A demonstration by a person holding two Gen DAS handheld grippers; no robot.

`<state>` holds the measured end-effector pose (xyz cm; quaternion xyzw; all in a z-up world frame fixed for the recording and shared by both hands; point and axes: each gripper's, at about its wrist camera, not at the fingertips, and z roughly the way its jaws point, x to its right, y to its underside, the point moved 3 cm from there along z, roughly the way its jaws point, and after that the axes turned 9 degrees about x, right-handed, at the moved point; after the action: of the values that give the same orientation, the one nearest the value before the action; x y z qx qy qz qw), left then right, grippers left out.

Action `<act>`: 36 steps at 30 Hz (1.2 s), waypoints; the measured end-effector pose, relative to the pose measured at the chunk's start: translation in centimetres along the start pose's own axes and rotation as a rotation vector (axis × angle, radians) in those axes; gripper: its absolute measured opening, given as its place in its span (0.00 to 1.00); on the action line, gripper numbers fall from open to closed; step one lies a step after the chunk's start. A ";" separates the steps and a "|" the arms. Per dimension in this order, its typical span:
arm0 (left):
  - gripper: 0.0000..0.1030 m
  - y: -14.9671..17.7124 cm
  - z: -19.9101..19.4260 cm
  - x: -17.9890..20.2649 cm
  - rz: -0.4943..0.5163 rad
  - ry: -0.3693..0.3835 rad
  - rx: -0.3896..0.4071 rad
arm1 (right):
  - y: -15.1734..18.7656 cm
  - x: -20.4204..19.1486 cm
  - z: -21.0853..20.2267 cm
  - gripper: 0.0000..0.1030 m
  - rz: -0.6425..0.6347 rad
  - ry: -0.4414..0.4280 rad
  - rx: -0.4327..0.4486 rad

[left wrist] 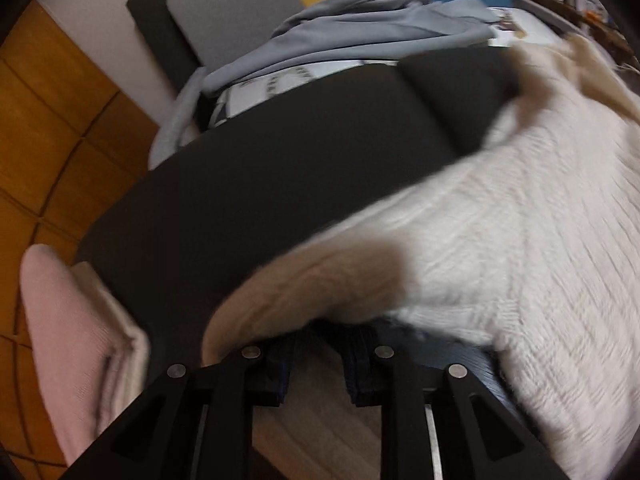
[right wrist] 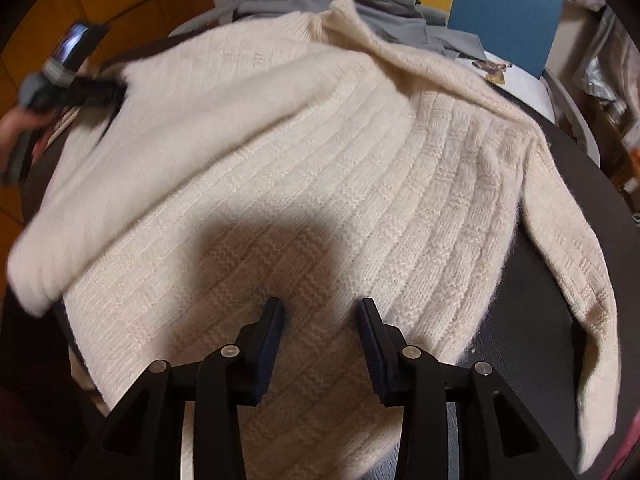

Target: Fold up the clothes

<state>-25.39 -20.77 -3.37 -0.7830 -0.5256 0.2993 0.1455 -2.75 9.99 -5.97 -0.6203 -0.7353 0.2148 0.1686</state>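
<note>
Sleeve of the cream ribbed knitted sweater [right wrist: 304, 168] is lying folded across its body; your left gripper [left wrist: 316, 356] is pinching its cuff, and your right gripper [right wrist: 320, 320] is hovering wide over the hem.

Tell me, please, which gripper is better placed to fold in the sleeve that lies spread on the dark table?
The right. The right gripper hovers open and free over the sweater, and the spread sleeve lies on its side. The left gripper is at the opposite edge, against the cloth there.
</note>
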 end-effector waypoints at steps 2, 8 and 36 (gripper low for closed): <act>0.20 -0.9 0.8 -1.2 -0.004 -0.032 -0.014 | 0.7 0.3 -0.5 0.39 0.002 -0.021 -0.009; 0.18 -1.5 -8.3 0.2 -0.113 -0.017 0.320 | -1.2 3.1 -4.1 0.40 0.142 -0.077 0.200; 0.25 7.2 -7.6 14.2 -0.030 0.429 0.352 | -21.3 14.3 11.7 0.41 0.195 0.326 0.169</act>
<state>-11.58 -10.08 -5.85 -0.7833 -0.4341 0.2111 0.3918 -29.14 19.83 -4.99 -0.6987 -0.6143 0.1876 0.3151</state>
